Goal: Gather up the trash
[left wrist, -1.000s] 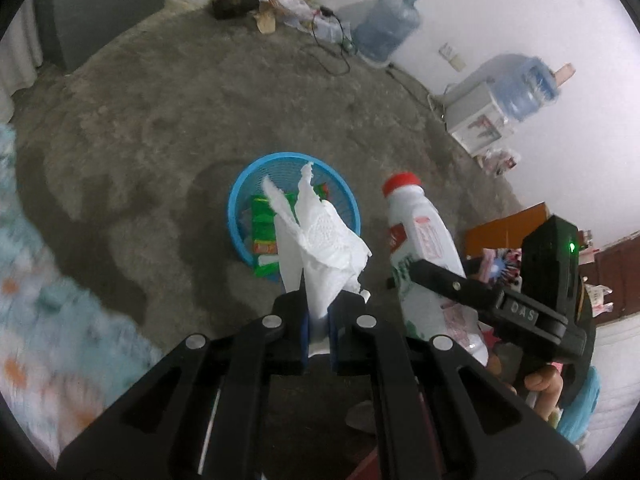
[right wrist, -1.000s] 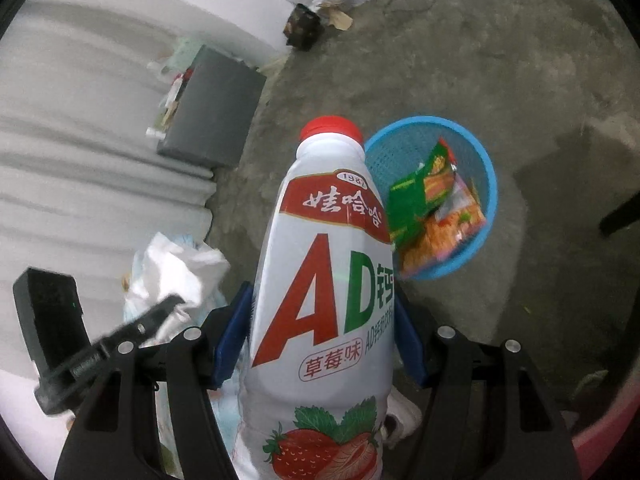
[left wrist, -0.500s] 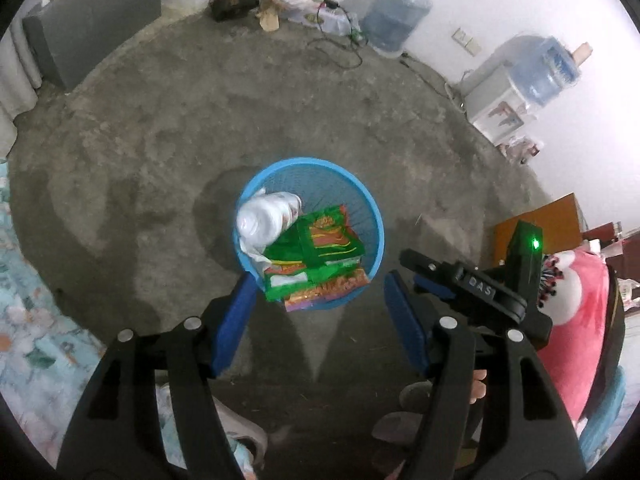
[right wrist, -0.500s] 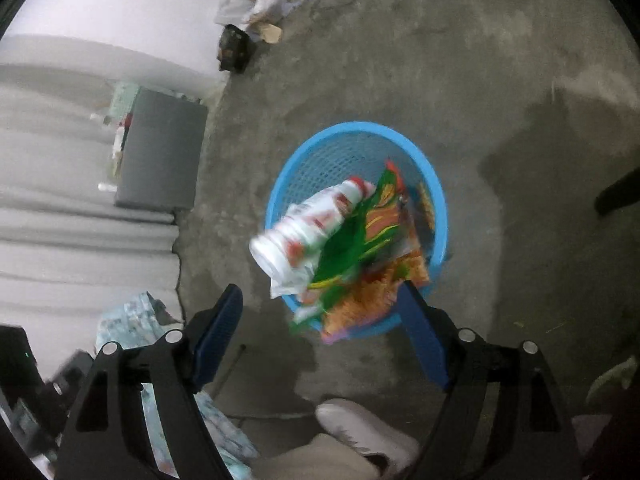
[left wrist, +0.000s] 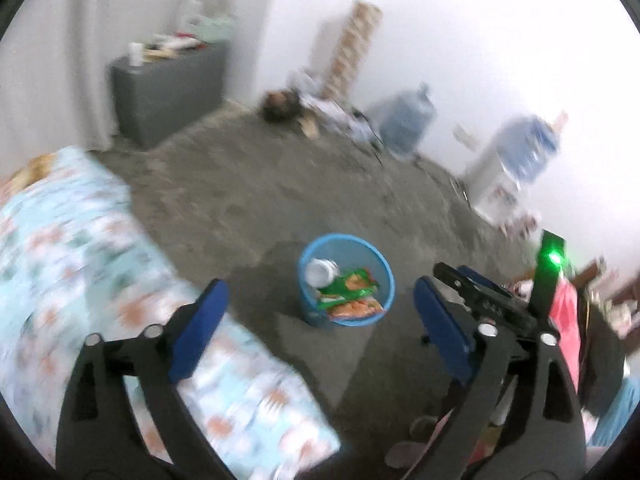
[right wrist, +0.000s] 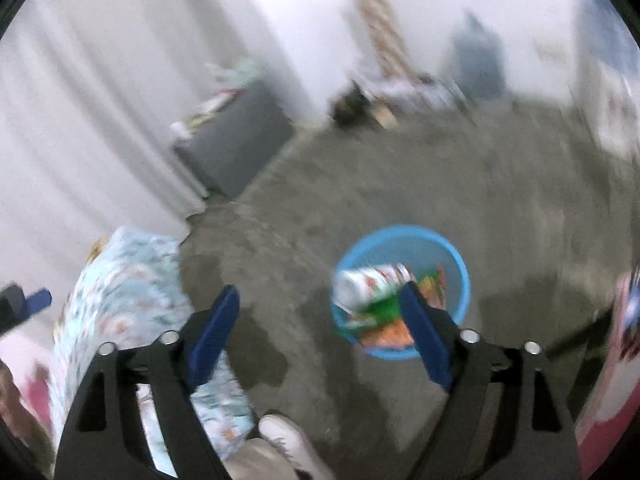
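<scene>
Grey concrete floor (left wrist: 248, 208) runs under both my tools: the left tool (left wrist: 320, 312) gapes wide with nothing between its blue pads, and the right tool (right wrist: 320, 320) is spread just as wide and bare. Beyond them I see the blue basket (left wrist: 384, 276) standing on the floor, the white bottle (right wrist: 368, 284) and green and orange snack wrappers (left wrist: 348, 292) lying inside it. Farther off, a floral bed (left wrist: 80, 240) sits left, a grey cabinet (left wrist: 168, 92) and water jugs (left wrist: 408, 120) by the wall.

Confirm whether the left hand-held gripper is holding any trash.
No, the left hand-held gripper is open and empty; the bottle lies in the blue basket.
</scene>
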{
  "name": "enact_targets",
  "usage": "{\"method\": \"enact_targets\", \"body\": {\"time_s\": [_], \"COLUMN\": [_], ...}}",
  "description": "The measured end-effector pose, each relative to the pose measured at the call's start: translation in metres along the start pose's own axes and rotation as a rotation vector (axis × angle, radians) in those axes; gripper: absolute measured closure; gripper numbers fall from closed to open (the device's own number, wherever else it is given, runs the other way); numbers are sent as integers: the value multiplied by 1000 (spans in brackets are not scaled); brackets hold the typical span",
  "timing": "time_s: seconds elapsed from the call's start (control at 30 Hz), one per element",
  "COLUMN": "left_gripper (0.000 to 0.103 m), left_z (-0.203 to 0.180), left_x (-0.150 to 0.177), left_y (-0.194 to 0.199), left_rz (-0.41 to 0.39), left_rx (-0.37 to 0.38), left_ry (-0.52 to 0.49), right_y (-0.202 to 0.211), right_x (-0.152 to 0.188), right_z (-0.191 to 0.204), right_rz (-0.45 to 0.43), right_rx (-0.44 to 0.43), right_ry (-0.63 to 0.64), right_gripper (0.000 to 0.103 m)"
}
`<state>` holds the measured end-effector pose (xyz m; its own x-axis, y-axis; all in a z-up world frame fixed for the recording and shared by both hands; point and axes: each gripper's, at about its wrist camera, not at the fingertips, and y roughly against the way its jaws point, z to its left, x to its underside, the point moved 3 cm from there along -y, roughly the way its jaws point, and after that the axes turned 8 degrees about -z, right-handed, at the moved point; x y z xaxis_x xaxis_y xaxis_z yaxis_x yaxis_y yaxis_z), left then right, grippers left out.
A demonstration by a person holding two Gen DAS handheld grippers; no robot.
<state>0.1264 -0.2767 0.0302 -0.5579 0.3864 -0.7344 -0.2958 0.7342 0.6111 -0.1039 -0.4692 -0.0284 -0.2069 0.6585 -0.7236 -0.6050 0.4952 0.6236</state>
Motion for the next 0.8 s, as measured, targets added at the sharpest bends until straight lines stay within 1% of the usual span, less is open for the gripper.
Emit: {"method": "enact_targets", "body": {"time_s": [0.03,0.1,0.17,0.2,0.23,0.27,0.33,0.37,0.43,0.47,0.5,0.53,0.6,0.67,0.73,0.8], "left_gripper": [9,9,9,9,9,9,9,9,9,9,9,9,9,9,9,9], "left_z": [9,28,46,51,58,66,75,79,90,94,98,104,107,108,105,102], "left_x": [2,11,27,33,43,52,67,79,92,102,109,117,134,151,167,183], "left_y": [19,61,103,118,136,152,172,182,195,200,204,207,212,213,210,203], "left_rz": [-29,-92,-155,-179,-211,-238,-265,-271,-275,-271,-262,-250,-244,-225,-191,-136], "left_rx": [-33,-115,-215,-257,-327,-400,-521,-605,-676,-689,-686,-691,-731,-777,-757,-713], "left_ry": [27,90,129,139,152,162,165,160,163,173,184,196,207,222,248,285], "right_y": [17,40,66,76,86,93,105,111,119,121,122,122,119,117,116,114], "right_x": [-3,-3,2,3,8,12,24,30,47,55,62,75,96,115,134,149], "right_z": [30,65,105,117,133,143,167,177,199,207,212,222,229,234,238,237], "right_rz": [-47,-104,-167,-184,-207,-218,-231,-235,-223,-210,-198,-174,-124,-87,-49,-1], "right_rx": [-25,-55,-112,-125,-137,-140,-144,-145,-133,-125,-116,-96,-61,-49,-38,-42], "right_ry": [72,153,246,269,297,316,366,391,451,479,502,552,610,647,679,683], "right_gripper": [10,6,6,6,6,6,6,6,6,6,6,6,6,6,6,6]}}
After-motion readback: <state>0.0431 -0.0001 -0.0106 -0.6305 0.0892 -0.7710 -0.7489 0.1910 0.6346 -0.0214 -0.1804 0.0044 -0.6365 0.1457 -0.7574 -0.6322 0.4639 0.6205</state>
